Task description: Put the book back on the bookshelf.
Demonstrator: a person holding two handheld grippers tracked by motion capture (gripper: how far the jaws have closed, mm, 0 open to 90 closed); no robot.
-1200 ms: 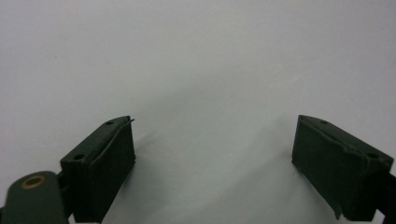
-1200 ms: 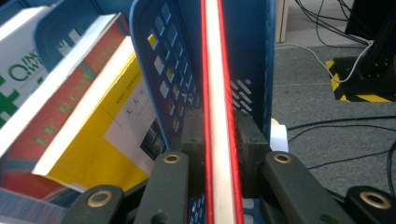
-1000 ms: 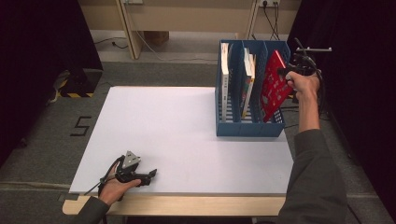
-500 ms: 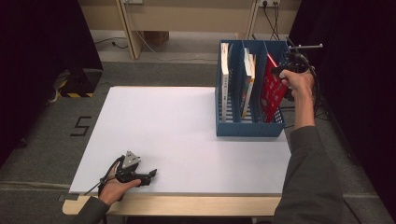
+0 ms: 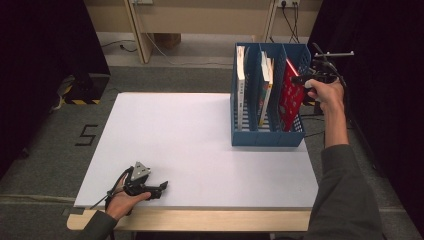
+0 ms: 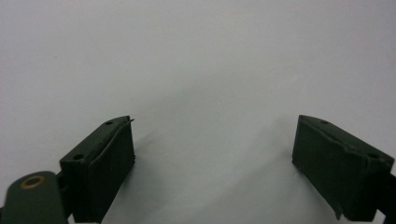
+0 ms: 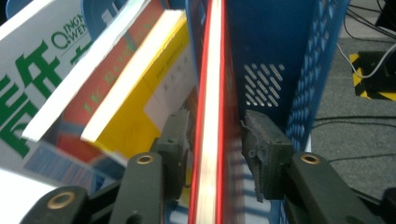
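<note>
Straddling the red book (image 7: 210,93) with a gap on each side, the right gripper (image 7: 212,140) has just been opening its jaws, letting it stand in the rack's (image 5: 267,137) rightmost slot. The left gripper (image 6: 212,154) rests wide and empty on the table (image 5: 200,140), out of the way.

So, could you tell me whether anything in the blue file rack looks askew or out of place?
Mostly tidy. The red book leans in the right-hand compartment of the blue rack, its top corner poking above the rim. The right gripper has just been opening around its edge. The books in the middle compartment tilt slightly too.
</note>
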